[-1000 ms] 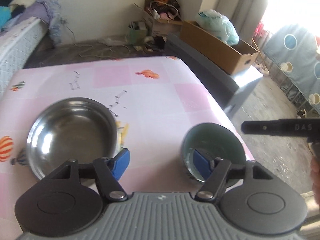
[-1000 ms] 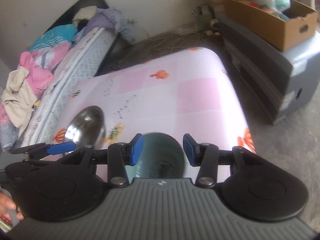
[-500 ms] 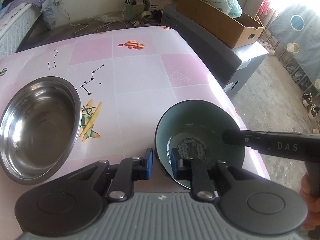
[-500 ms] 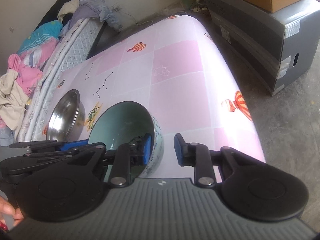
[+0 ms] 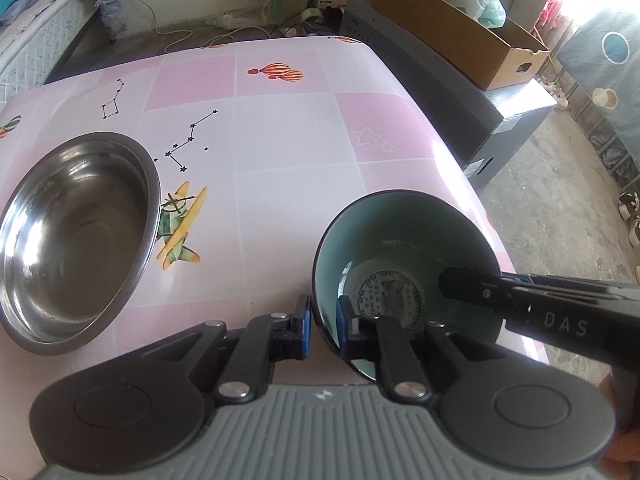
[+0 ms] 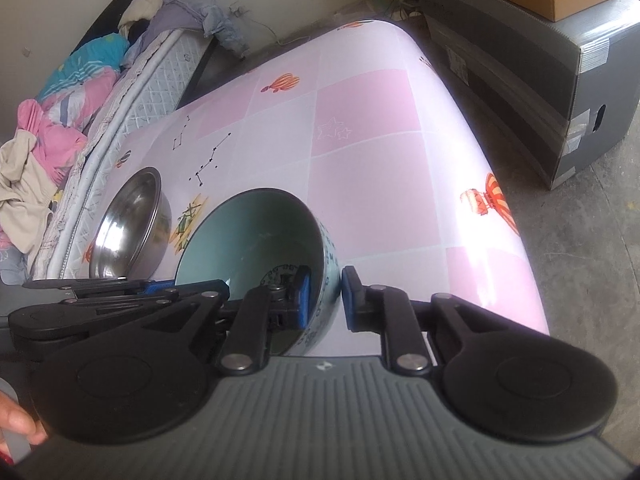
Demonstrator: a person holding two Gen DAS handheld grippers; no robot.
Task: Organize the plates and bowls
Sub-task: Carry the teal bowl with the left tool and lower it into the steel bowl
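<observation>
A teal ceramic bowl (image 5: 404, 248) with a patterned outside is tilted and lifted at the near right of the pink table (image 5: 280, 140). My left gripper (image 5: 323, 322) is shut on its near rim, one pad inside and one outside. My right gripper (image 6: 323, 298) pinches the opposite rim of the same bowl (image 6: 256, 236); it also shows in the left wrist view (image 5: 472, 284). A steel bowl (image 5: 72, 236) sits on the table at the left, also in the right wrist view (image 6: 128, 224).
The table's right edge (image 5: 472, 184) drops to a concrete floor. A grey cabinet (image 5: 500, 112) with a cardboard box (image 5: 460, 52) stands to the right. A mattress with clothes (image 6: 80, 120) lies along the table's left.
Both grippers closed on the teal bowl's rim from opposite sides, and the bowl has tilted and risen off the table. The steel bowl has not moved.
</observation>
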